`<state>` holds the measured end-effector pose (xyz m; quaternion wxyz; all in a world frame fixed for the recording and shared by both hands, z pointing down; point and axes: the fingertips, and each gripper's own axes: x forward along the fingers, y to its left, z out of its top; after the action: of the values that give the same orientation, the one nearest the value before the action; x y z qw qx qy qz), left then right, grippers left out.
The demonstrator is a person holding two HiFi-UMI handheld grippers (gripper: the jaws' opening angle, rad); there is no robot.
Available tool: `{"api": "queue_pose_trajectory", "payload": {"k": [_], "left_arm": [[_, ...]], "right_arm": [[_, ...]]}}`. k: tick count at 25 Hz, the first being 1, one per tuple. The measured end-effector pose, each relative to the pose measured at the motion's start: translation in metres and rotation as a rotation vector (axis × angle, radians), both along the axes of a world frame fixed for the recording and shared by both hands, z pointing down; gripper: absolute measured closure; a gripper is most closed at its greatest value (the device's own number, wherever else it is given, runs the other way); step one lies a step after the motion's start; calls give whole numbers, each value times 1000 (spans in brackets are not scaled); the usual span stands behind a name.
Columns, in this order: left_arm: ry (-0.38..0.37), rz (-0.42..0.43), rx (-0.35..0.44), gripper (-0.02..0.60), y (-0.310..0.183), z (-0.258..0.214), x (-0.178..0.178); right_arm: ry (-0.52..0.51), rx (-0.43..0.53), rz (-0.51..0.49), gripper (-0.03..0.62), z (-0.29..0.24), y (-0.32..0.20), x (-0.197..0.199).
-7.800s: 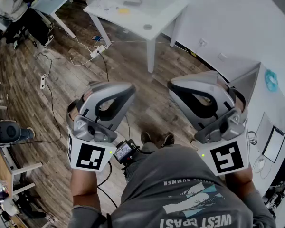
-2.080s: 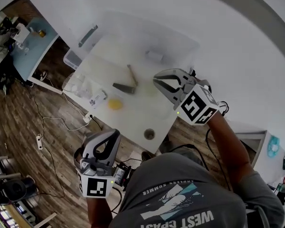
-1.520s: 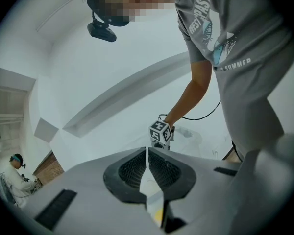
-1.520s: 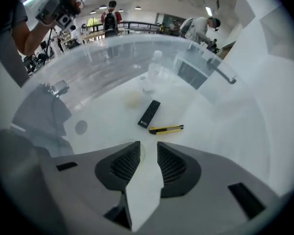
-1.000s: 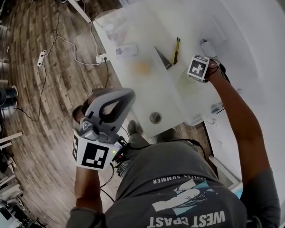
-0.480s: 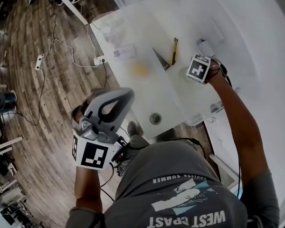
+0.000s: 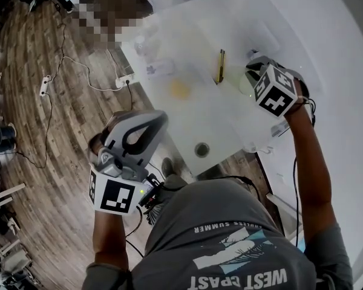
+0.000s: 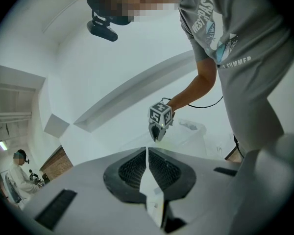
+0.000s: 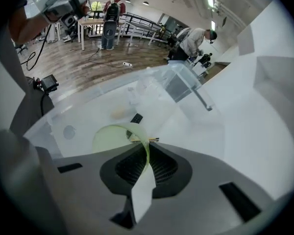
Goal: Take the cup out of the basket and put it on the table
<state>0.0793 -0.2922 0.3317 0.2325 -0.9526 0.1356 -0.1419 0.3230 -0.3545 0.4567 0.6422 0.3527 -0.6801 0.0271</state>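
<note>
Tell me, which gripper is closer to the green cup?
Right. The right gripper, jaws just closed, pinches the wall of the cup above the table; the left gripper, shut and empty, hangs beside the table over the floor.

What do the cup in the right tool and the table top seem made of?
The cup looks like thin plastic, pale green and translucent: the table shows through its wall. The table top is white and smooth, perhaps laminate; glare leaves it open.

Right gripper higher, jaws newly clamped on cup
</note>
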Motion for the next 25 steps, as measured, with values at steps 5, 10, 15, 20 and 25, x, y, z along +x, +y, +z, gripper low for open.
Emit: {"api": "queue_pose_trajectory", "payload": {"k": [5,10,15,20,25], "left_arm": [[5,-5,1,555,1,0,-29],[14,-20,2,555,4,3,-57],[10,-38,4,555,7,7,-82],[37,-69,-6,555,15,11,-103],[29,-95,-12,555,18,16,-122]], "right_arm": [[0,179,8,568,-75,-4,-34],[-21,314,-28,568,-122,3,-89],[-65,326,-101,568,-124,14,-149],[-72,274,-141,568,-90,30,-193],[-56,169,-172,568,-29,36,-216]]}}
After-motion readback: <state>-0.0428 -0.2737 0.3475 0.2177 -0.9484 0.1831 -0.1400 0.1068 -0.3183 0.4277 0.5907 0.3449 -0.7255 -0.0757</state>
